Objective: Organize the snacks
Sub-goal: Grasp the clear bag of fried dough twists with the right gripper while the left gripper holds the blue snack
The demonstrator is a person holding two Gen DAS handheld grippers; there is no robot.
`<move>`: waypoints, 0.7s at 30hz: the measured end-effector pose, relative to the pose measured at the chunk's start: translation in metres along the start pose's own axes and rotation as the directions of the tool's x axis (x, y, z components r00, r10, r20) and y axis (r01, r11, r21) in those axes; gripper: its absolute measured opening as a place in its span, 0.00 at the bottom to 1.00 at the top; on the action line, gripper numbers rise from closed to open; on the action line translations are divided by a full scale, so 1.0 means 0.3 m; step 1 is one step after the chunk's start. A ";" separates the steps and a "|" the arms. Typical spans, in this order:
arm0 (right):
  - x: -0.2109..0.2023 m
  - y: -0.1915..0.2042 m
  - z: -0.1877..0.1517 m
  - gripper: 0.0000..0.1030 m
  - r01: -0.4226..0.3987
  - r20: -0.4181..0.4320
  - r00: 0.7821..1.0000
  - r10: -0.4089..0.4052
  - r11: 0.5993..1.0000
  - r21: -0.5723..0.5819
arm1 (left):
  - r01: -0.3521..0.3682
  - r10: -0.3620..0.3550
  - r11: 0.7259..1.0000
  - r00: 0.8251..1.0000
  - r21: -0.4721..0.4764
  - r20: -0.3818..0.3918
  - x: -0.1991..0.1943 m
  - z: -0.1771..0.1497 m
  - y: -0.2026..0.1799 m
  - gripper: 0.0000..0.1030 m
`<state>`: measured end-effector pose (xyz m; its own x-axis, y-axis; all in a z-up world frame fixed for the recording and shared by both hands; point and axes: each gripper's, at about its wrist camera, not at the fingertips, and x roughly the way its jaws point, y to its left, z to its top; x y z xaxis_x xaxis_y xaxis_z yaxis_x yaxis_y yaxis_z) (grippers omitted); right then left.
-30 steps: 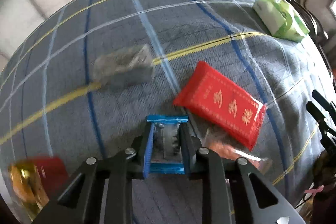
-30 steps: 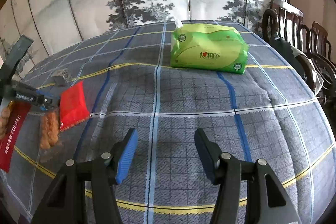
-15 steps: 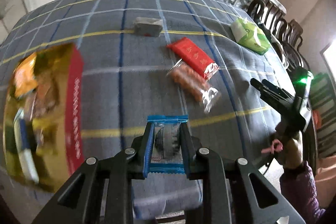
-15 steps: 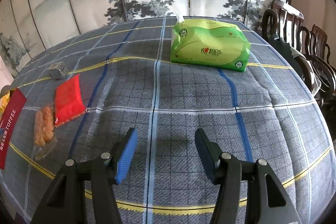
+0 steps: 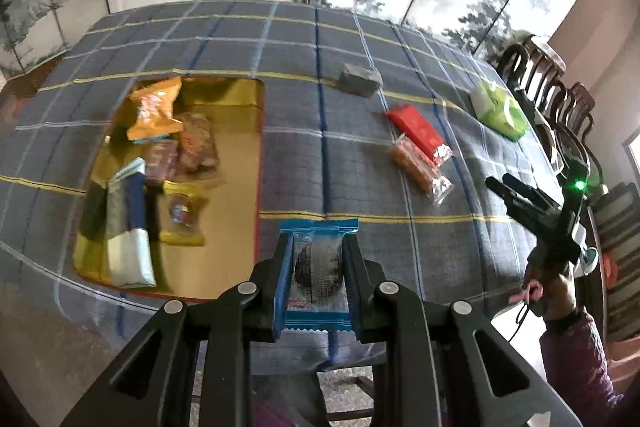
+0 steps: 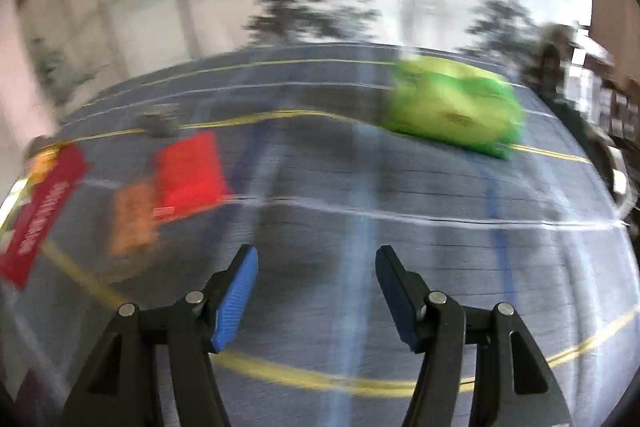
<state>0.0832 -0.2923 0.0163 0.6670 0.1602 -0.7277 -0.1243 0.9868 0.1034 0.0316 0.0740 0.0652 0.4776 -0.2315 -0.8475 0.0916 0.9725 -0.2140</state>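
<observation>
the snacks sit mostly in the gold tin at the left of my left view — an orange chip bag, a white-and-blue bar and a small gold packet among them, on the plaid tablecloth. just right of the tin's near corner, my left gripper is clamped on a blue-edged cookie packet, held up off the cloth. farther right lie a grey block, a red packet and a clear pack of orange biscuits touching it, then the green tissue pack. my right gripper is spread wide with nothing between its pads — its view is badly blurred, showing the red packet left and the tissue pack right.
</observation>
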 end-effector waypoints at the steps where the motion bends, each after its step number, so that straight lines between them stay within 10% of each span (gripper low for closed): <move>1: -0.009 0.030 0.004 0.61 -0.028 0.007 1.000 0.028 0.999 -0.017 | 0.006 -0.006 1.000 1.000 -0.009 0.003 -0.005 0.002 0.009 0.20; 8: 0.033 0.307 0.091 0.61 -0.254 -0.080 0.967 0.242 0.939 -0.231 | 0.027 -0.027 0.999 1.000 -0.040 0.003 -0.005 0.005 0.037 0.21; 21: 0.226 0.434 0.162 0.61 -0.328 -0.222 0.937 0.268 0.894 -0.305 | 0.026 -0.026 0.998 1.000 -0.059 0.003 0.006 0.011 0.084 0.21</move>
<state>0.1479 -0.1518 0.0133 0.4288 0.4102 -0.8049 -0.5542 0.8231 0.1242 0.0377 0.0982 0.0600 0.4781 -0.2567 -0.8399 0.0525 0.9630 -0.2644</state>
